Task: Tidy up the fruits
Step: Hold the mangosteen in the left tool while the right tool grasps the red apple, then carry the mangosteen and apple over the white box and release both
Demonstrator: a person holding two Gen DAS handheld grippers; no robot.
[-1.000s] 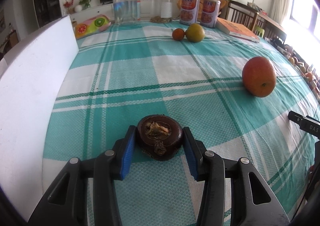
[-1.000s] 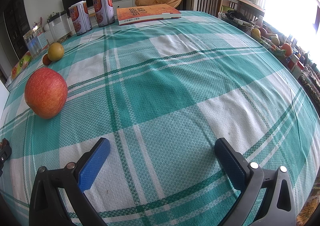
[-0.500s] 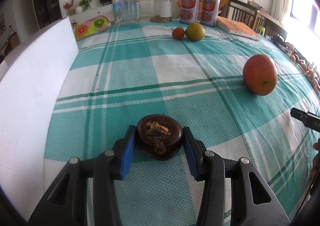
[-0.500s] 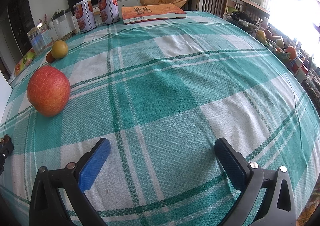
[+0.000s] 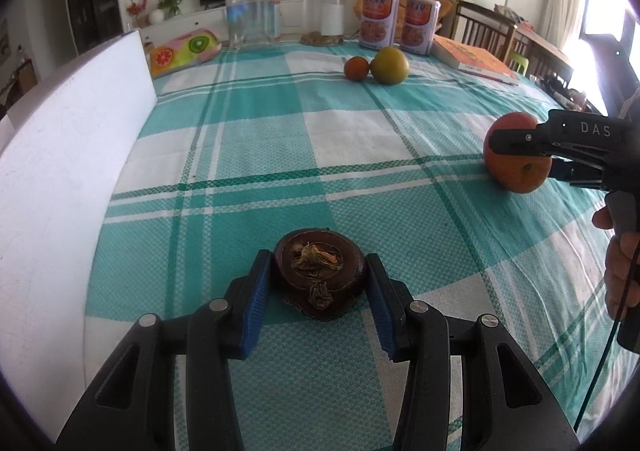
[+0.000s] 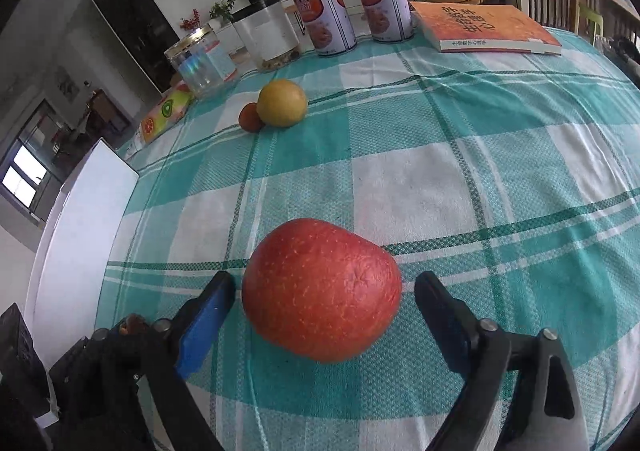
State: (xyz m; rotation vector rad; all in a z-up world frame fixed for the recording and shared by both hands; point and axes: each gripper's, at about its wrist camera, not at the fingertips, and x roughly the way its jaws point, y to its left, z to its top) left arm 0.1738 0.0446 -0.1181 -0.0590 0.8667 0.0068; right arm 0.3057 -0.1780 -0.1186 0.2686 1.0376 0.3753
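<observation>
My left gripper (image 5: pixel 316 291) is shut on a dark brown mangosteen (image 5: pixel 319 276), held just above the checked tablecloth. My right gripper (image 6: pixel 324 311) is open with its blue pads on either side of a big red apple (image 6: pixel 322 291) that rests on the cloth; small gaps show on both sides. The apple (image 5: pixel 516 153) also shows at the right in the left wrist view, with the right gripper (image 5: pixel 560 155) around it. A yellow-green pear (image 6: pixel 282 102) and a small red-orange fruit (image 6: pixel 251 116) lie together farther back.
A white box (image 5: pixel 68 171) stands along the table's left edge. At the back are two printed cans (image 6: pixel 352 13), two clear jars (image 6: pixel 240 47), a fruit-print pack (image 5: pixel 182 51) and an orange book (image 6: pixel 488 27). Chairs stand beyond the table.
My right gripper has swung left and forward to bring its open fingers around the red apple. My left gripper keeps hold of the mangosteen and has barely moved.
</observation>
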